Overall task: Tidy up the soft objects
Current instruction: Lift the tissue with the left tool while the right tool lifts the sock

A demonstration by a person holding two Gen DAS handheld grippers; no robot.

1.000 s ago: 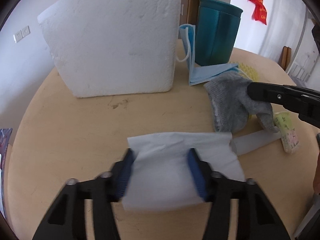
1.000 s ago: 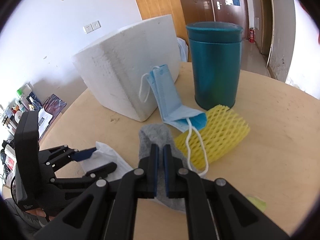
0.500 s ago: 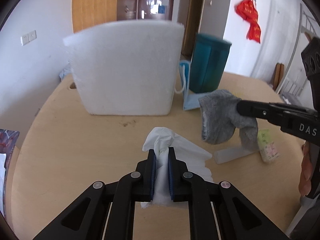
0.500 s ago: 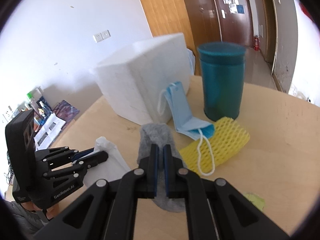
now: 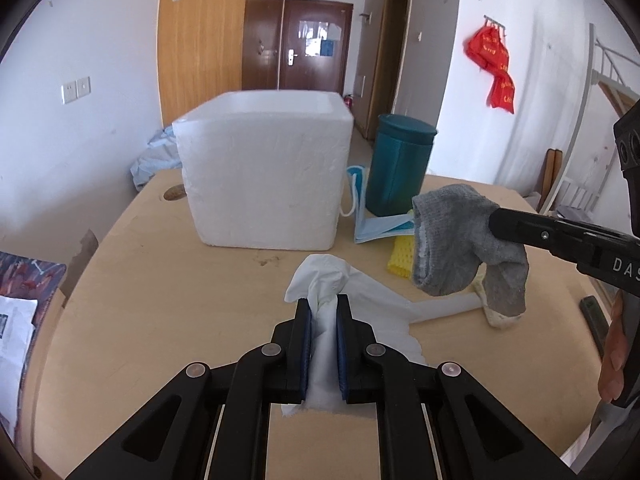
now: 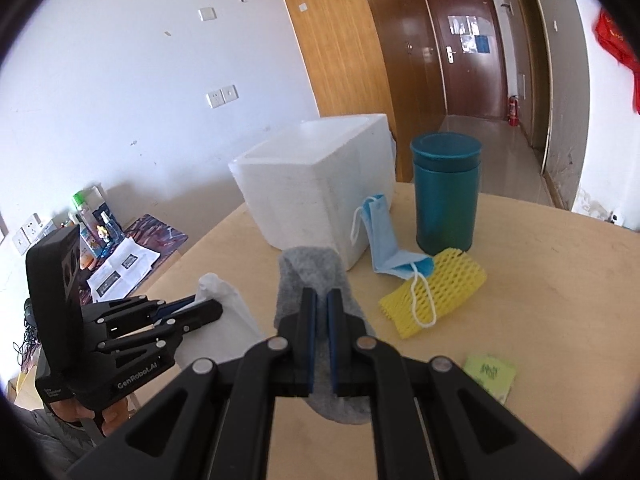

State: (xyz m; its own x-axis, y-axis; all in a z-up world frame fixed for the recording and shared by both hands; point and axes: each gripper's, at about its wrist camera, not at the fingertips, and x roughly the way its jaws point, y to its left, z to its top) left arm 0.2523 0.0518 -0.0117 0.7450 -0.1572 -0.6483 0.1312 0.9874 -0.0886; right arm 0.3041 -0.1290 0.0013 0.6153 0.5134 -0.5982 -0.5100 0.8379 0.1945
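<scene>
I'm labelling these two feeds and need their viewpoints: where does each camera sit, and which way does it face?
Left wrist: on the left gripper, facing the foam box; pads shut on the tissue; the right gripper and a hand show.
Right wrist: on the right gripper, shut on the sock; the left gripper shows.
Shared: box, teal canister, mask, tissue, sock.

I count two claws, my left claw and my right claw. On or above the surface I see one white tissue, one grey sock, one blue face mask, one yellow foam net, one foam box, one teal canister and one green packet
</scene>
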